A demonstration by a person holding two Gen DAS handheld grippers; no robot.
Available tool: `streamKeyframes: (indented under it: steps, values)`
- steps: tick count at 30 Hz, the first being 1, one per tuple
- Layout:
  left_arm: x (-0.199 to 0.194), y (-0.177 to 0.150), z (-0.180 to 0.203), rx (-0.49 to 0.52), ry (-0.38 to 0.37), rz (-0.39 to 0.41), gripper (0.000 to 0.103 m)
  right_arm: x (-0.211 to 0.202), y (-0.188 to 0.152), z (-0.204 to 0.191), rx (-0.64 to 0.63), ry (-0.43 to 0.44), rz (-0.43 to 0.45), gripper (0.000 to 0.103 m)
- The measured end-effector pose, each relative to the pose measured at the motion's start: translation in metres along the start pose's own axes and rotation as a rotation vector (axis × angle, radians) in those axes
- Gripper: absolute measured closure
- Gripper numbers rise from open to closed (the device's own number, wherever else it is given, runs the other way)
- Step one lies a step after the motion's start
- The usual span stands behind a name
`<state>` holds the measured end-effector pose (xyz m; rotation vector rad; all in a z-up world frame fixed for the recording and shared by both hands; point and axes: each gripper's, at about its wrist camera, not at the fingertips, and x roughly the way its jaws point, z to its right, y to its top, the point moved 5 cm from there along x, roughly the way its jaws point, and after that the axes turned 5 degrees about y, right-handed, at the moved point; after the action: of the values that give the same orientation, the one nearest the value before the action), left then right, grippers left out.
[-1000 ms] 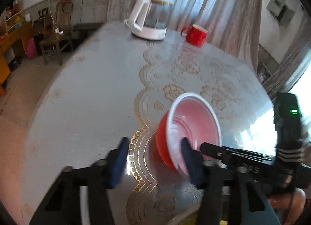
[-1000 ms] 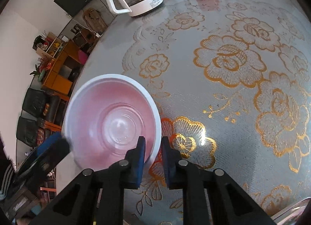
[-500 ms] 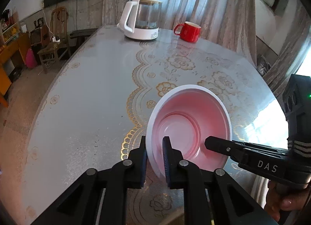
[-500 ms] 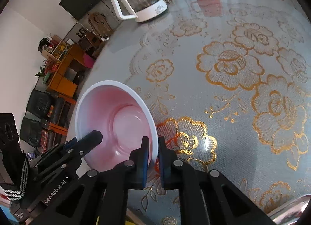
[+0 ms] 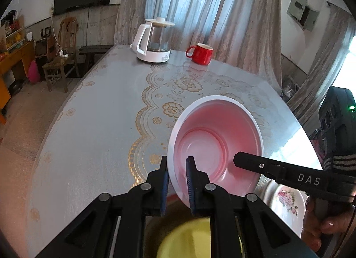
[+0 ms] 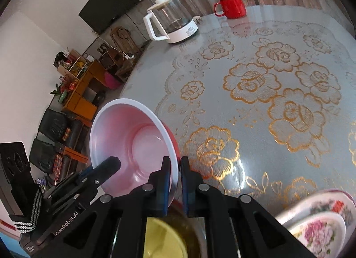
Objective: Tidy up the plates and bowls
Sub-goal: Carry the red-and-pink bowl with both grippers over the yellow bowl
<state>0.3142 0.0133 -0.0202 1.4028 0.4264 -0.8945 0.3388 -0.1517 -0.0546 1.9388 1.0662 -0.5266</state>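
Bowl [image 5: 217,144] hangs tilted above the near worktop [image 5: 93,124], your left gripper [image 5: 176,176] and right gripper [image 6: 175,179] each pinched on its near rim. Looks like mid-carry; next, lower it level, probably into the yellow bowl [image 6: 162,239] below.

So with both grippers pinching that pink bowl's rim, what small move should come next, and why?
Probably lower the pink bowl toward the yellow dish just beneath it. The left gripper and right gripper are each shut on its white rim, holding it tilted above the table, so nesting looks like the likely step.
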Motion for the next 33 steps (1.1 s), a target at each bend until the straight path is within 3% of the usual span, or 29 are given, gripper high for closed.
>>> streamKeyframes:
  steps: [6, 17, 33]
  values:
    - [-0.029, -0.020, 0.002, -0.054, -0.021, 0.044, 0.088, -0.020, -0.019, -0.007, 0.003, 0.020, 0.032, 0.095]
    - [-0.062, -0.055, 0.015, -0.010, 0.035, 0.097, 0.088, -0.039, -0.052, -0.008, 0.018, 0.066, 0.049, 0.095]
    - [-0.081, -0.086, 0.021, -0.012, 0.039, 0.098, 0.088, -0.050, -0.087, -0.005, 0.011, 0.070, 0.059, 0.093]
